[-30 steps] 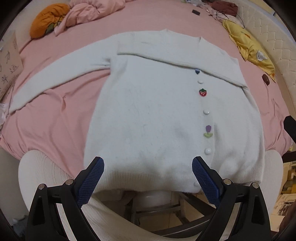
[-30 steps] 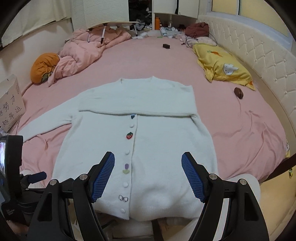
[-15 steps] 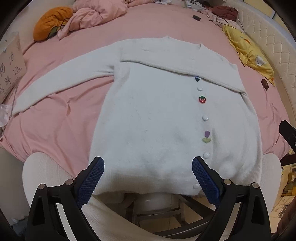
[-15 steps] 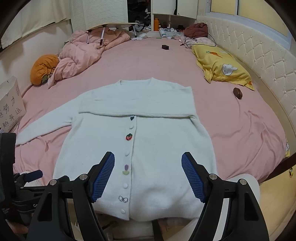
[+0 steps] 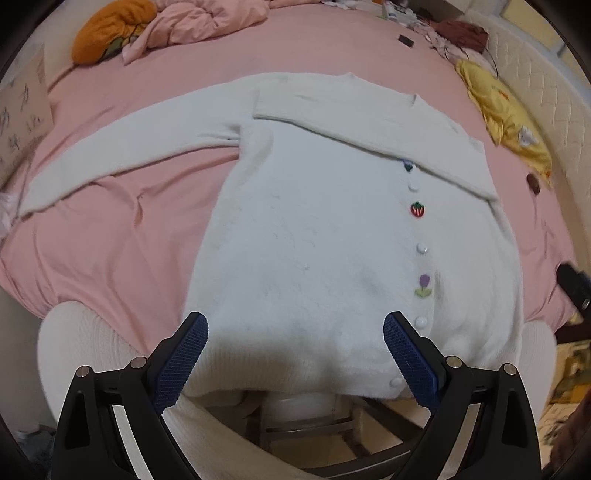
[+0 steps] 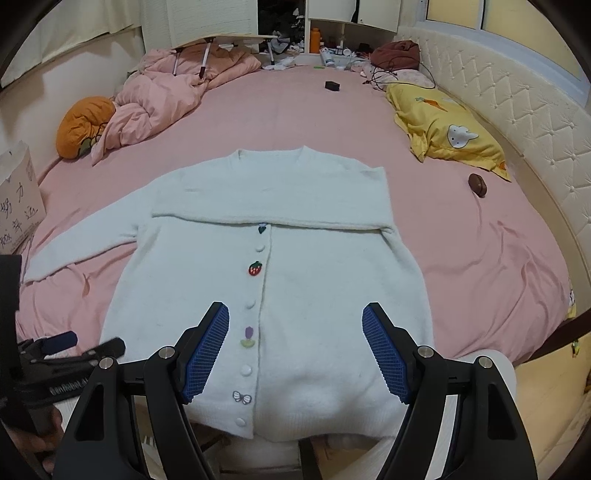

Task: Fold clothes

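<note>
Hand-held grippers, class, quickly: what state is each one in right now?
Left hand-held gripper: open, holding nothing, above the white cardigan's hem.
Right hand-held gripper: open, holding nothing.

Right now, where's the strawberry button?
On the white cardigan placket in the right wrist view, the strawberry button sits between two white buttons, left of center.

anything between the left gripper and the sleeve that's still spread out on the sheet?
Nothing visible. The left gripper hangs open over the hem of the white cardigan; the unfolded sleeve lies flat on bare pink sheet up and to the left. The orange cushion and cardboard box sit beyond it.
</note>
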